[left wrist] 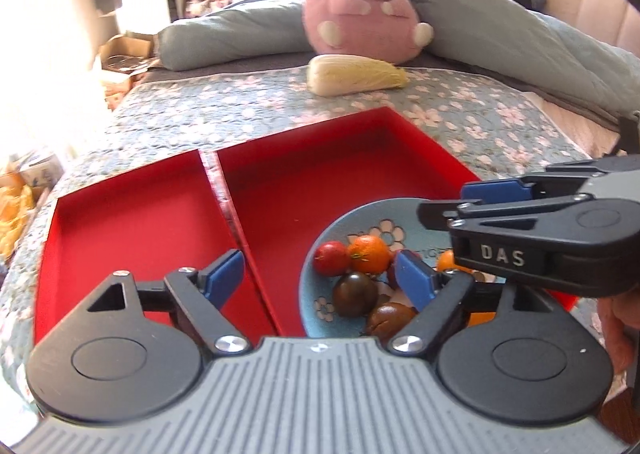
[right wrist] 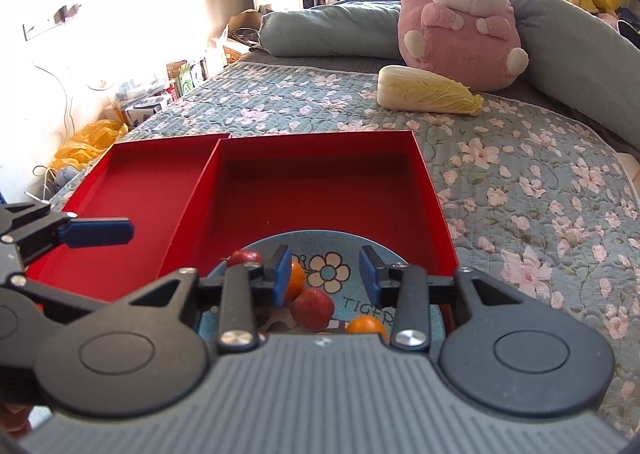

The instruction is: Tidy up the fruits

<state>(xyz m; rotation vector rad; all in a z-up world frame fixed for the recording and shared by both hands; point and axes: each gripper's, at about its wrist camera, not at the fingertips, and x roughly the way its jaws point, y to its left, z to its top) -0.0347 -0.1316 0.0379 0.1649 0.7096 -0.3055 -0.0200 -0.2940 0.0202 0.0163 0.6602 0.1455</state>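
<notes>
A blue flowered plate (left wrist: 362, 215) (right wrist: 340, 244) sits in the near right corner of the larger red tray (left wrist: 320, 173) (right wrist: 320, 181). It holds red tomatoes (left wrist: 331, 257) (right wrist: 312, 308), oranges (left wrist: 370, 253) (right wrist: 366, 325) and dark brown tomatoes (left wrist: 355, 294). A smaller red tray (left wrist: 132, 221) (right wrist: 148, 181) lies to its left, with nothing in it. My left gripper (left wrist: 320, 274) is open, low over the trays' dividing wall and the plate's left side. My right gripper (right wrist: 326, 274) is open above the plate, holding nothing; it also shows in the left wrist view (left wrist: 452, 201).
The trays lie on a bed with a flowered quilt (right wrist: 520, 173). A napa cabbage (left wrist: 356, 75) (right wrist: 426, 91) and a pink plush toy (left wrist: 364, 9) (right wrist: 460, 17) lie behind the trays, with grey pillows (right wrist: 328, 31). Boxes and a yellow bag (right wrist: 86, 143) are on the floor at left.
</notes>
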